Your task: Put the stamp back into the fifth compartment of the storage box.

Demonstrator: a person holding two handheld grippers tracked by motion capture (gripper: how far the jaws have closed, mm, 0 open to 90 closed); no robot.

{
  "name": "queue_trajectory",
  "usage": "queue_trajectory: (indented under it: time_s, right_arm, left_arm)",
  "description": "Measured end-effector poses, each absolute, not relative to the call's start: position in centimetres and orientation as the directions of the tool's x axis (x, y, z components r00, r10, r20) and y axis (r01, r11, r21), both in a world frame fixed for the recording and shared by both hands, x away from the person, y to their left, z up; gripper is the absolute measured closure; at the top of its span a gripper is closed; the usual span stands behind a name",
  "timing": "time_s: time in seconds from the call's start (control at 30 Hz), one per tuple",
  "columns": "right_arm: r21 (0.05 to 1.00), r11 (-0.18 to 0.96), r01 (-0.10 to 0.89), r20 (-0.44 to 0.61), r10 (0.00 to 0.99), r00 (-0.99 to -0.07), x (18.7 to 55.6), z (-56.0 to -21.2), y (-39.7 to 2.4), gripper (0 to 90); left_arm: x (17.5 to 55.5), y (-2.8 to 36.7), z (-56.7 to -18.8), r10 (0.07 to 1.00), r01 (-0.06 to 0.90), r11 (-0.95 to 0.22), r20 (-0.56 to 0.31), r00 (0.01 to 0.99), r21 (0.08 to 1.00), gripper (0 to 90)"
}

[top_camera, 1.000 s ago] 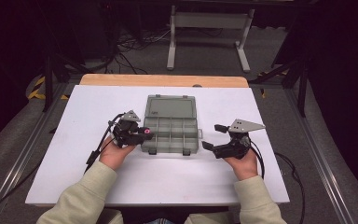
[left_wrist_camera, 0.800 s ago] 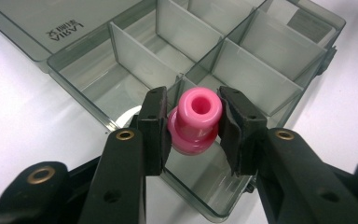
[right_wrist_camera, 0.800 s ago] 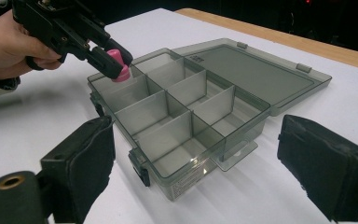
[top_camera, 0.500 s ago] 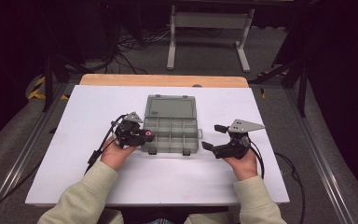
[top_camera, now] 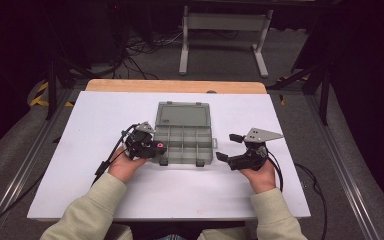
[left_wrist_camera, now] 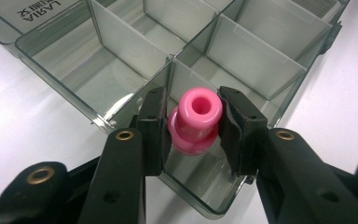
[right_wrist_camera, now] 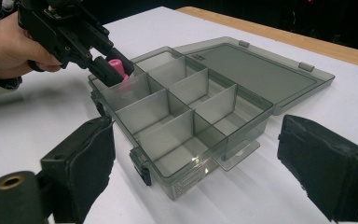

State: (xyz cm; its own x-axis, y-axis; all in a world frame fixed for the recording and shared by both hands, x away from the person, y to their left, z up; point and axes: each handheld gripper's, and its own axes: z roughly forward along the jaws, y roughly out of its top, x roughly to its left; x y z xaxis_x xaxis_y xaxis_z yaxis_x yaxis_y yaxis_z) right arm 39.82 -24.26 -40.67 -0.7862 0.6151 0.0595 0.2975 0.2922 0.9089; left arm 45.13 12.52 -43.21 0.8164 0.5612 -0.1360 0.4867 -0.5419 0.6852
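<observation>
The bead (left_wrist_camera: 195,120) is glossy pink plastic, a short spool with a round bore through its top and a wider collar below. It sits clamped between the left gripper (left_wrist_camera: 193,128)'s two black pads, which press on its sides, and hangs just over the box (top_camera: 184,140)'s corner compartment nearest that gripper.

The box is smoky clear plastic, split by thin walls into several bare compartments, its lid (right_wrist_camera: 256,70) lying flat open on the far side from both tools. Ahead of the left gripper the compartment walls rise right under the bead. The right gripper (right_wrist_camera: 196,172) rests off the box's other end with its jaws spread wide and nothing between them; the box's near corner and a latch (right_wrist_camera: 142,168) lie in that gap.

The bead's lower part is covered by the pads. Print on the lid is cut off at the left gripper view's edge and unreadable. From above, the bead is a small pink spot.
</observation>
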Motion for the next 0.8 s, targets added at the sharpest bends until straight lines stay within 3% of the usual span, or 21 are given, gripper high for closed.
queue_trajectory:
  time_s: [0.5,0.8]
  right_arm:
    - [0.911,0.288,0.295,0.062,0.612,-0.788,39.8,-40.6,-24.3,11.8]
    - [0.909,0.295,0.295,0.059,0.610,-0.790,40.0,-40.6,-24.1,12.7]
  left_arm:
    - [45.0,12.5,-42.9,0.555,0.475,-0.548,-0.126,0.822,0.689,59.3]
    - [44.8,13.2,-41.4,0.537,0.450,-0.506,-0.139,0.832,0.736,43.4]
